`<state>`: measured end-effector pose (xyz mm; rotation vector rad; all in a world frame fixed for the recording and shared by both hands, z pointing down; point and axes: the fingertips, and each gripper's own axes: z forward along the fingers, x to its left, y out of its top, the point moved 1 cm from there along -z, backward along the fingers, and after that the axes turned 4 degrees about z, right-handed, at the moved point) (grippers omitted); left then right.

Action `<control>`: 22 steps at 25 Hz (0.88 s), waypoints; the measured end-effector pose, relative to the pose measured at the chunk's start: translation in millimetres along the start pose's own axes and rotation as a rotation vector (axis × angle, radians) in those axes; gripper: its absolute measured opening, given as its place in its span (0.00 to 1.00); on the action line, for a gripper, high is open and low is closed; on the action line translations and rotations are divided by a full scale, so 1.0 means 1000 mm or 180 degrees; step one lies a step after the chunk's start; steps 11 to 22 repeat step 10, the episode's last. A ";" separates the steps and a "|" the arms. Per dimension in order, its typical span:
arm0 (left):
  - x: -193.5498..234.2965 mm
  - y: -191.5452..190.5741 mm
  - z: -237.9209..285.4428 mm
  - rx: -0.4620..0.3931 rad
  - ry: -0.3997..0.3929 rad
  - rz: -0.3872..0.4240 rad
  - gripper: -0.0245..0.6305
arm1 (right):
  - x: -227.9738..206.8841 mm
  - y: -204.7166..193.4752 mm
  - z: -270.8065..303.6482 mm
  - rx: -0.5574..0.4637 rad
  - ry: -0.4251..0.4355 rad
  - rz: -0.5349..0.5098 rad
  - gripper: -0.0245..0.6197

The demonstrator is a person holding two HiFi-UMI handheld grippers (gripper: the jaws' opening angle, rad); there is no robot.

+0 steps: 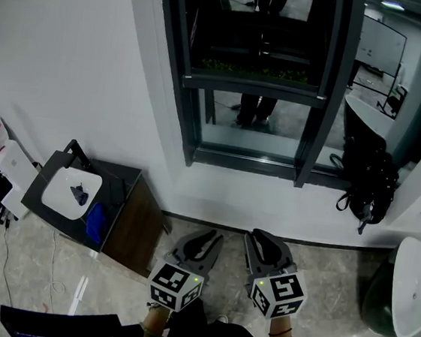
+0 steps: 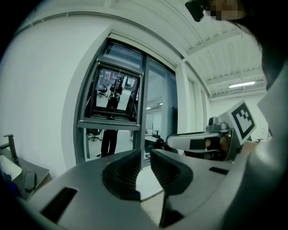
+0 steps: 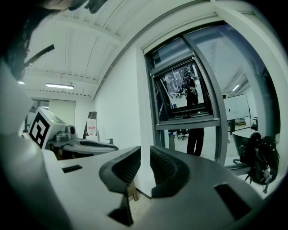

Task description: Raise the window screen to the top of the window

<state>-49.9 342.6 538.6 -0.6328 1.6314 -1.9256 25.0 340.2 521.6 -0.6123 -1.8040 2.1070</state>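
- Person is standing in front of the window (image 1: 259,89). Both hand-held grippers are hanging low by the body, well apart from the frame and touching nothing.
- L hand-held gripper (image 1: 207,237): jaws are sitting nearly together w/ only a thin slit, nothing btwn them.
- R hand-held gripper (image 1: 261,238): same, jaws nearly together w/ a thin slit, empty.
- Window screen: can't tell for sure which part it is.
  - Gripper views are showing a dark framed panel (image 2: 114,92) in the upper-mid part of the window.
  - Its bottom rail (image 2: 109,124) is lying around mid-height, w/ clear glass below and a person's legs showing in it.
  - A lighter strip is sitting above the panel, so if that's the screen it isn't at the very top. Too dark/small to confirm mesh.
- Step (judgement): nothing is being gripped or pushed rn. Scene is fitting 2 stages: grippers waiting ahead of a reach to the rail, or grippers drawn back w/ the screen left as it's lying. Pics aren't settling which.
- Next move, only if lifting is left: it'd be calling for a reach up and fwd to the rail, jaws opening wider than it, a firm clamp, then a straight vertical slide. Skewing could be jamming it in the tracks.
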 end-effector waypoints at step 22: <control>-0.010 -0.003 0.007 0.0021 -0.0014 -0.0021 0.14 | -0.007 -0.004 -0.007 0.0038 -0.0004 -0.0039 0.14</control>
